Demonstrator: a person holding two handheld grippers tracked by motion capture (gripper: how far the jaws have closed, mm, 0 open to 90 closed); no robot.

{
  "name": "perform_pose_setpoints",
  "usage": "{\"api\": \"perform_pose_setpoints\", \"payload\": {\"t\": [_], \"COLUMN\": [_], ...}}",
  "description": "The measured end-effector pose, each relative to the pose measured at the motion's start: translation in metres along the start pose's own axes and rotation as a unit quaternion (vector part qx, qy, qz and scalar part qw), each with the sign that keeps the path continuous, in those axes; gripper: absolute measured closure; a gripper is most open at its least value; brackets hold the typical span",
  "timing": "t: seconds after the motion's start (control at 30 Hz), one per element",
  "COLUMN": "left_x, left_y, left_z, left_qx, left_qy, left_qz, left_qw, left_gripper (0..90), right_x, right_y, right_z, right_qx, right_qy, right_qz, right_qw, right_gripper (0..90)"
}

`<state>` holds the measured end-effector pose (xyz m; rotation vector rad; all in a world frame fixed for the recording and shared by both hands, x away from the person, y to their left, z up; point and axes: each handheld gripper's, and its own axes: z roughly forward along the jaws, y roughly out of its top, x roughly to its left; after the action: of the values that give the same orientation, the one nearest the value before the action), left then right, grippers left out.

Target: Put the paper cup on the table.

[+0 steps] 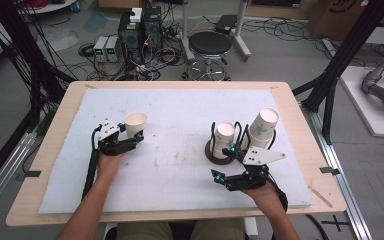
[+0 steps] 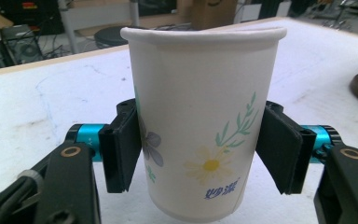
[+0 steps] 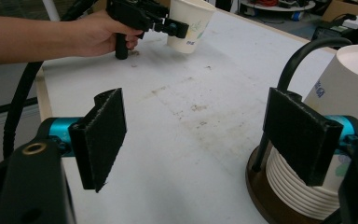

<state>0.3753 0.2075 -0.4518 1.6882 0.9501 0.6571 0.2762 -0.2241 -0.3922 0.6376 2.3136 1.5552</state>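
Observation:
A white paper cup with a daisy print stands upright between the pads of my left gripper, which is shut on it; its rim is pressed slightly out of round. In the high view this cup and the left gripper are at the left of the mat. The right gripper view shows the same cup low over the mat, in the far gripper. My right gripper is open with nothing between its pads, beside a round dark cup holder. That holder carries one stack of cups and a second, tilted stack.
A white foam mat covers the wooden table. The holder's black wire loops rise close to my right gripper's right pad. Beyond the far edge stand a stool, computer boxes and cables.

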Motion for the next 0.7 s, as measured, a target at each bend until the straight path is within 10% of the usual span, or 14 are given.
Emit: {"api": "perform_pose_setpoints", "payload": {"t": [0.47, 0.7], "left_x": [-0.007, -0.007], "left_y": [-0.001, -0.003], "left_z": [-0.007, -0.010], "left_qx": [0.098, 0.098], "left_qy": [0.025, 0.025], "left_qz": [0.027, 0.025], "left_qw": [0.9945, 0.9946], "left_gripper": [36.3, 35.0], "right_x": [0.001, 0.001], "right_y": [0.001, 0.000], "right_z": [-0.001, -0.001], "right_qx": [0.001, 0.004], "right_qy": [0.002, 0.001], "right_qz": [0.002, 0.003], "right_qw": [1.0000, 1.0000], "right_gripper": [21.9, 21.9]}}
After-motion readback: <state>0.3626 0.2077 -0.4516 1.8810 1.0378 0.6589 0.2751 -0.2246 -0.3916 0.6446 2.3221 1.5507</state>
